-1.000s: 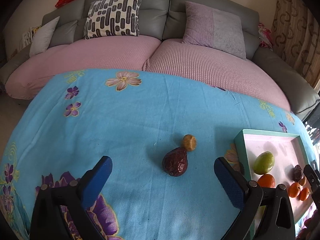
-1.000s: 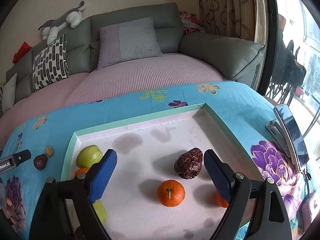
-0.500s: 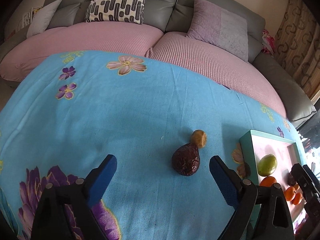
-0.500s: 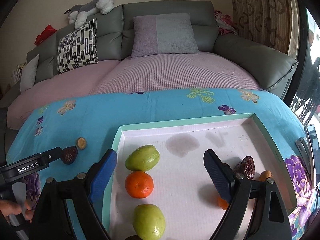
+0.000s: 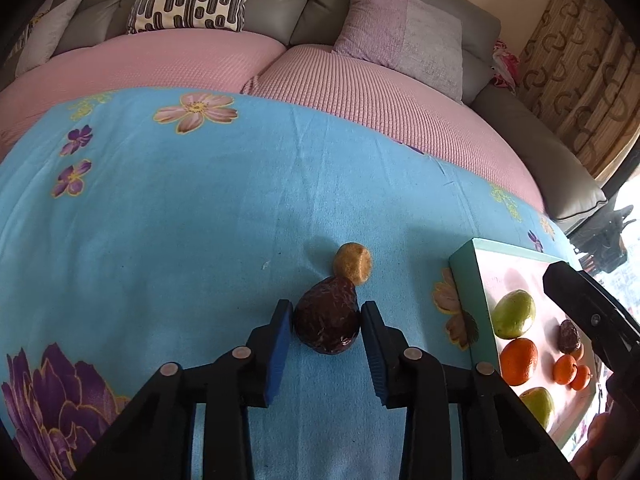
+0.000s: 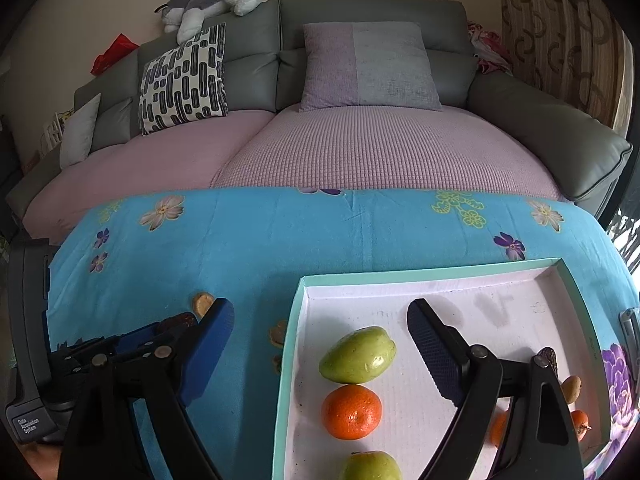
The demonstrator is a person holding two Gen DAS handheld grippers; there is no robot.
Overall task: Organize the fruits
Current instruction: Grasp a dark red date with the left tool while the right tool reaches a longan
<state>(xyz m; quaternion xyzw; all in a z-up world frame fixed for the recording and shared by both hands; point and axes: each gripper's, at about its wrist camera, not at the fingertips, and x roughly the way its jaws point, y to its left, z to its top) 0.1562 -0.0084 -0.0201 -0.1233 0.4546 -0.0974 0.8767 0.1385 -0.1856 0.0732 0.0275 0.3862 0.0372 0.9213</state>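
— What changed? 
— Half a second on, the left gripper (image 5: 326, 322) has dropped and narrowed around the dark wrinkled fruit (image 5: 326, 320); its blue pads (image 5: 276, 356) sit against both sides, though the fruit rests on the blue flowered cloth (image 5: 180, 220).

— And beside it? 
— Touching its far end lies a small tan fruit (image 5: 353, 267).

— The other tool? 
— Spread wide and empty, the right gripper (image 6: 316, 340) hangs over the left edge of the tray (image 6: 286, 344), above a green fruit (image 6: 358, 354) and an orange (image 6: 351, 411).
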